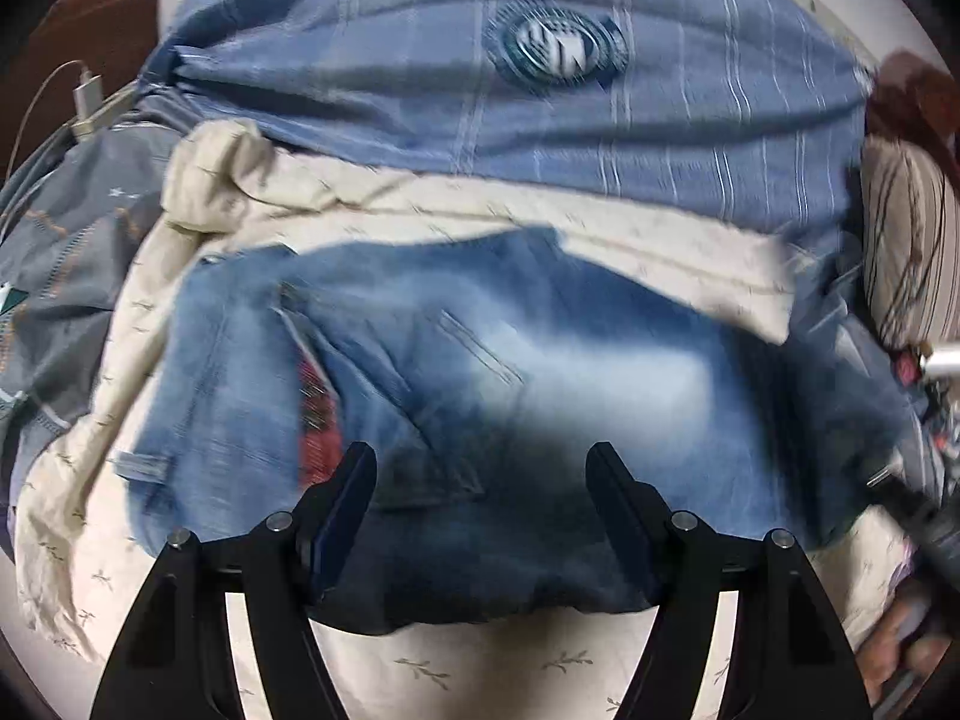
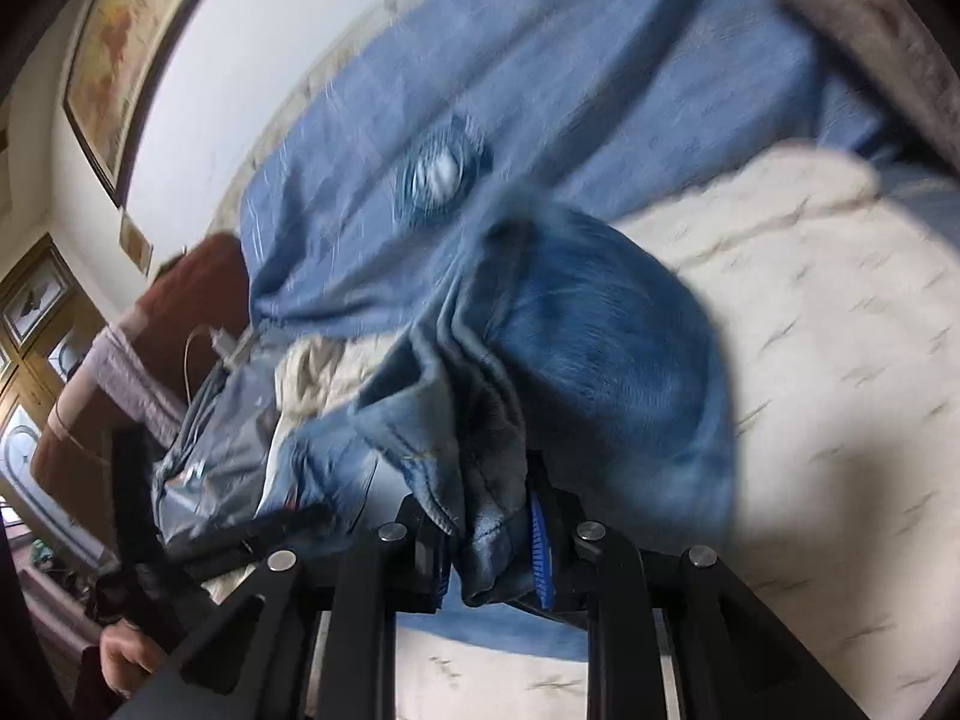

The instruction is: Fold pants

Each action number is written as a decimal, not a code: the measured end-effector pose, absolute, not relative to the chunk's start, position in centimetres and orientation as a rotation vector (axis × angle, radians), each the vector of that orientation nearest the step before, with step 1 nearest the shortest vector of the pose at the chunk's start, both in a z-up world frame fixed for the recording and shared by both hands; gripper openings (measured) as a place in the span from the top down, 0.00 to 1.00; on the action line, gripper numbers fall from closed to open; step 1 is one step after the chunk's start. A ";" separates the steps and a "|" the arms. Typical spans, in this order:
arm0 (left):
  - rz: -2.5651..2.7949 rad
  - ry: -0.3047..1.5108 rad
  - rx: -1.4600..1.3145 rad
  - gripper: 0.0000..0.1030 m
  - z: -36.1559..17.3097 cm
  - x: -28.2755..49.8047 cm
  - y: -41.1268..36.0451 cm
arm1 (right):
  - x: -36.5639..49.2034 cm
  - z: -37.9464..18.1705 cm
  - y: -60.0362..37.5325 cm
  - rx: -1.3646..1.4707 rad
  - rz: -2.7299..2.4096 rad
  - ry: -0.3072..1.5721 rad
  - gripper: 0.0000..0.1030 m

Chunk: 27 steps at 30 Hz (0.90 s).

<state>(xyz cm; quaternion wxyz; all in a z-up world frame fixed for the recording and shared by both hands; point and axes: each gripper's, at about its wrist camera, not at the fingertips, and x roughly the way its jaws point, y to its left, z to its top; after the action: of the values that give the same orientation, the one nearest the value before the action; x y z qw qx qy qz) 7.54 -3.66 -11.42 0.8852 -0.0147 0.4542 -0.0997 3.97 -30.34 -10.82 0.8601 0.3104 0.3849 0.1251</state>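
Jeans [image 1: 456,372] spread on the cream sheet [image 1: 420,678] of the bed, just this side of the blue striped blanket [image 1: 540,120]. Right hand-held gripper [image 2: 489,546] clamped on a bunched hem, lifted clear of the sheet, likely to carry that end over for a fold. Left hand-held gripper [image 1: 480,480] held apart above the denim, gripping nothing, probably poised to pin or catch the fabric.

We're in a home bedroom here; a bed spread with a cream leaf-print sheet [image 1: 510,672] and a blue striped blanket [image 1: 540,138]; a striped pillow [image 1: 906,252] at the edge; framed picture [image 2: 114,60] on the white wall; wooden glazed door [image 2: 30,324] beyond.
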 end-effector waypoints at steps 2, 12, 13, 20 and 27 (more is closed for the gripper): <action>-0.205 0.934 -0.042 0.29 -10.9 7.7 -3.1 | 5.5 -12.4 -28.7 0.658 0.289 0.930 0.56; -0.234 0.929 -0.058 0.29 -10.1 8.1 -3.6 | 3.0 -9.7 -30.3 0.643 0.353 0.809 0.35; -0.246 0.920 -0.054 0.29 -9.8 8.1 -4.2 | 2.6 -9.7 -31.4 0.665 0.324 0.794 0.35; -0.355 0.897 0.032 0.29 -9.1 9.8 -11.4 | 1.6 -10.7 -34.2 0.640 0.179 0.833 0.53; -0.354 0.902 0.236 0.30 -11.6 12.7 -17.8 | 1.2 -11.1 -33.6 0.563 0.209 0.859 0.54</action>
<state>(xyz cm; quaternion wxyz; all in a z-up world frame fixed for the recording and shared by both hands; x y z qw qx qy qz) 12.69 -17.83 -11.60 0.8783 0.1129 0.4324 -0.1699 1.18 -33.62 -11.06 0.8658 0.2690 0.4099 0.0999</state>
